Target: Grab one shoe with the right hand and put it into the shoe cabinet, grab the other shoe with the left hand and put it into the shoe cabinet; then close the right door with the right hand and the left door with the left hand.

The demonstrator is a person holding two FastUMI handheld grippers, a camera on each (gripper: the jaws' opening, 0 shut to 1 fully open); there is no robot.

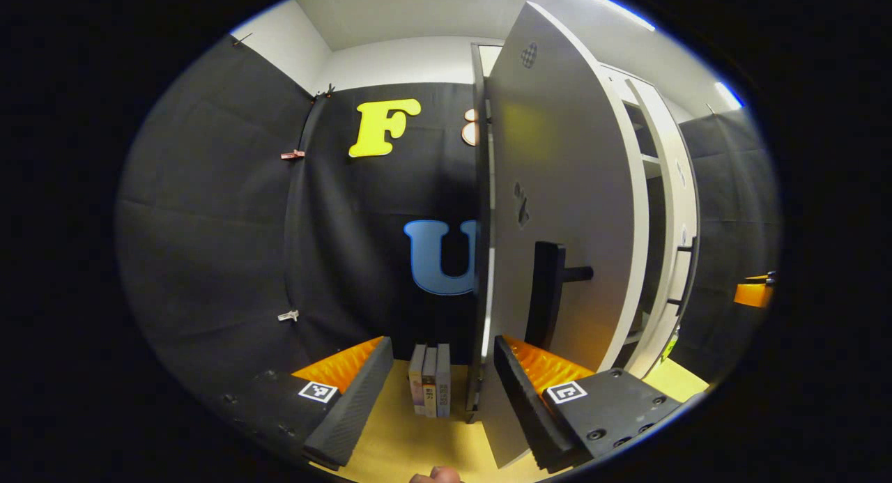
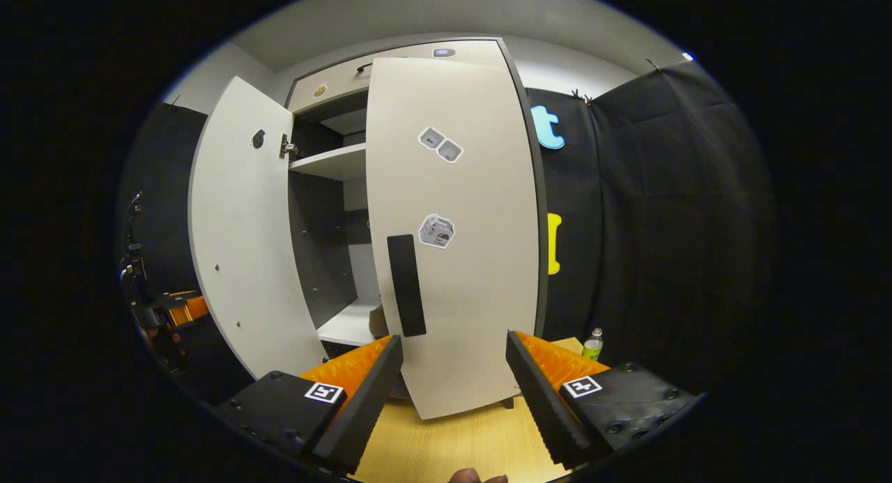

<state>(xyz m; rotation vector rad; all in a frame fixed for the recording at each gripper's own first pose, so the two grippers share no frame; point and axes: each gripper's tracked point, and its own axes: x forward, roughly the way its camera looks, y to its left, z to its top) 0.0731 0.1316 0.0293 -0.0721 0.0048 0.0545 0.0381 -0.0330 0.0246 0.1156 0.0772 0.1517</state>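
Wooden floor (image 2: 446, 441) beneath cabinet (image 2: 327, 162); both my jaws spread, empty. Right door (image 2: 453, 260) nearly shut, left door (image 1: 557, 211) ajar. Shoes hidden inside, I judge. Risk: left gripper (image 1: 439, 392) straddles door edge, could snag.

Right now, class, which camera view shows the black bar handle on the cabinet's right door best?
The right gripper view: the black bar handle faces the camera on the nearly closed pale grey right door. The left gripper view shows that door edge-on at the far side, its handle barely discernible.
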